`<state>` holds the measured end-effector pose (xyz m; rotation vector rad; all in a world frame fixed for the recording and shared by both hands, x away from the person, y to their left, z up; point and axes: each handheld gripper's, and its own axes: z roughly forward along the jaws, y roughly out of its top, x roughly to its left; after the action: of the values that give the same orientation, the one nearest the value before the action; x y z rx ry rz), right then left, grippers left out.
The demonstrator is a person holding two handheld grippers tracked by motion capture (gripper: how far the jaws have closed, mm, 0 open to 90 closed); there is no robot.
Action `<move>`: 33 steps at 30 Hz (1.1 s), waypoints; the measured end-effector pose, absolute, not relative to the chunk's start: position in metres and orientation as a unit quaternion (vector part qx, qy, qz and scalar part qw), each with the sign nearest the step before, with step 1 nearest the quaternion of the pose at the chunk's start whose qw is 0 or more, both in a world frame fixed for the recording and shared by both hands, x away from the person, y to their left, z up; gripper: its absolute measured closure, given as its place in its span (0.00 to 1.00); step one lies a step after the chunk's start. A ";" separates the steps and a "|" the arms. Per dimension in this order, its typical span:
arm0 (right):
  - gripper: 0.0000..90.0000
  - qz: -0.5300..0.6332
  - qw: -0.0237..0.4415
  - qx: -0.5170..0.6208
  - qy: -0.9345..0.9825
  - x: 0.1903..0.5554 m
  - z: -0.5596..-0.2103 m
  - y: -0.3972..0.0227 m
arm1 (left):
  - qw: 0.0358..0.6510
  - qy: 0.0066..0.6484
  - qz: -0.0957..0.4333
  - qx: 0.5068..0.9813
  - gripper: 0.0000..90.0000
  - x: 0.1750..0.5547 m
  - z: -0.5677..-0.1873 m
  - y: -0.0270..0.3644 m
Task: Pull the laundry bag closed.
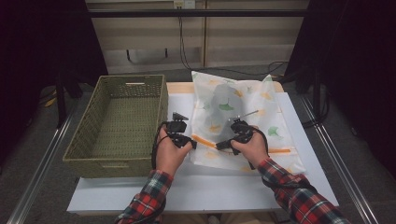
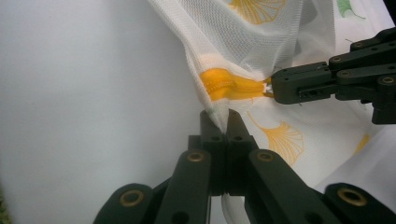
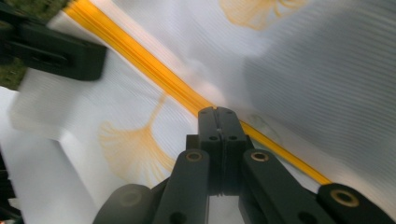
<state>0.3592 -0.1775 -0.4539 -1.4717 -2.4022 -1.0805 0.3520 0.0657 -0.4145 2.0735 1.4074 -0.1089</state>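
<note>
With the white mesh laundry bag printed with ginkgo leaves point(image 1: 243, 116) lying on the white bench point(image 1: 196, 186), its corner is kept clamped in the left hand-held gripper point(image 2: 223, 122) while the zipper pull point(image 2: 267, 87), pinched by the right hand-held gripper point(image 1: 223, 145), should be drawn steadily along the orange zipper point(image 3: 173, 79).

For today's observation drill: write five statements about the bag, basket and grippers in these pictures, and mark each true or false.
1. The left gripper pinches a corner of the mesh bag. True.
2. The bag's zipper is green. False: it is orange.
3. The basket holds the bag. False: the bag lies on the table beside the basket.
4. The right gripper is shut at the zipper's pull. True.
5. The bag carries a leaf print. True.
</note>
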 end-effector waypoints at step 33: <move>1.00 -0.359 0.064 -0.494 -0.789 0.359 -0.455 -0.191 | 0.308 0.535 -0.044 0.786 1.00 0.353 -0.415 0.067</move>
<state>0.3589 -0.1906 -0.4551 -1.4919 -2.3832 -1.0847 0.3527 0.0671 -0.4147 2.0776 1.4141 -0.1163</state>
